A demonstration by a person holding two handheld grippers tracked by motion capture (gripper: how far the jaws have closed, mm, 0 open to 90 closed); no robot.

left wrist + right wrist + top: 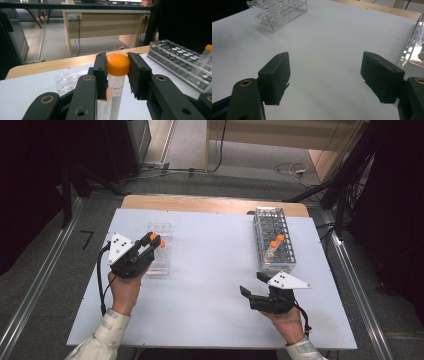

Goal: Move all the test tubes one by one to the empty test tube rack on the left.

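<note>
Left gripper (117,72) clamps orange-capped tube (117,75) at cap; tube bottom hidden behind jaws, above clear rack (159,251) near bench (210,270) left edge. Right gripper (252,285) wide, holding nothing, over bare middle. Metal rack (274,240) at right carries 2 capped tubes.

White-topped table (210,285): clear rack (161,251) left, tube rack (274,240) right.
</note>
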